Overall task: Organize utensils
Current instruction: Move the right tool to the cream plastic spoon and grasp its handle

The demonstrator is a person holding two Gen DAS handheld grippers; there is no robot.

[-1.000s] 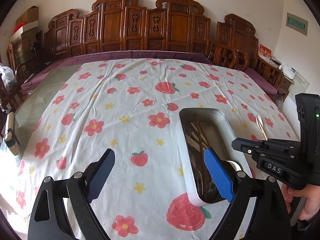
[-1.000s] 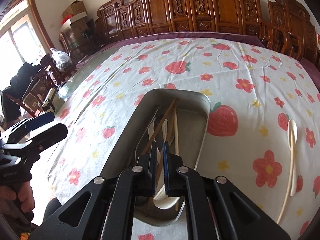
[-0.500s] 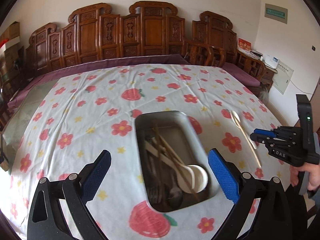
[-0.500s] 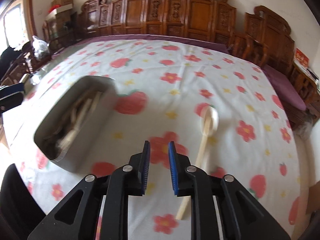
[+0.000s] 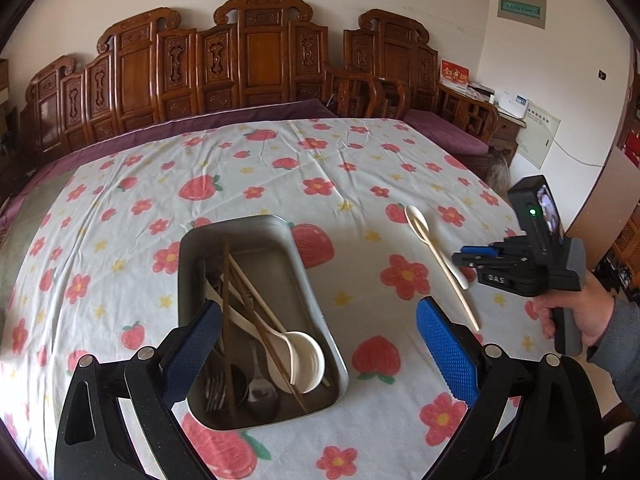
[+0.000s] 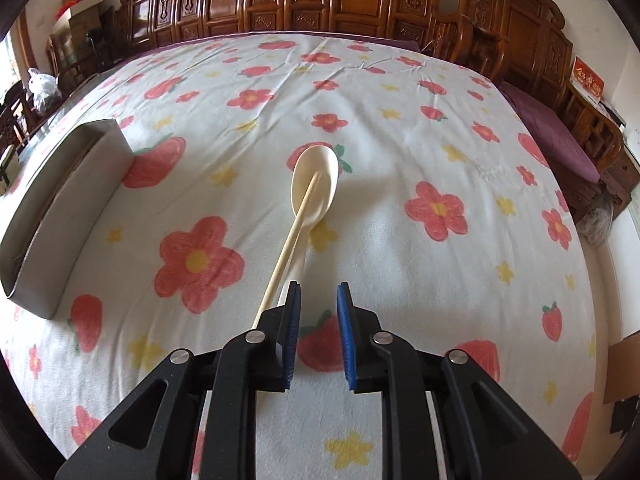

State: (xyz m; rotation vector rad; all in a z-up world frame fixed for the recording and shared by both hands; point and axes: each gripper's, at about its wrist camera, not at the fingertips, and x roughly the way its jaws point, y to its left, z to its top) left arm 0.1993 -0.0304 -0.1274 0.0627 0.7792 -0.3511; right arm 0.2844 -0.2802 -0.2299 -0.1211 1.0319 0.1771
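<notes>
The left wrist view looked down into the metal tray (image 5: 308,280), which sat on the table's flower-and-strawberry cloth (image 5: 280,168). Only this view showed what lay inside: brown chopsticks (image 5: 226,300), pale chopsticks, a white soup spoon (image 5: 300,354) and some metal cutlery at the near end. The left gripper (image 5: 316,344) had its jaws wide, one blue pad over the tray's left wall and the other out over the cloth to the right of it, with nothing held between them. The same view also took in the right gripper (image 5: 472,258) from the side, gripped by a hand (image 5: 576,308) in a grey sleeve, its tips over the handle of the cream spoon (image 5: 424,232) on the cloth to the right of the tray.

The right wrist view showed the tray (image 6: 68,200) only from outside, its wall at the left edge and the contents hidden. It gave the closer look at the cream spoon (image 6: 316,184): bowl up on the cloth, with one pale chopstick (image 6: 288,248) lying across the bowl and running back along the handle. The right gripper (image 6: 318,300) had its jaws at a narrow gap, having just been opening, and nothing was between them; the chopstick's near end passed under the left finger (image 6: 290,320), and whether they touched could not be told.
</notes>
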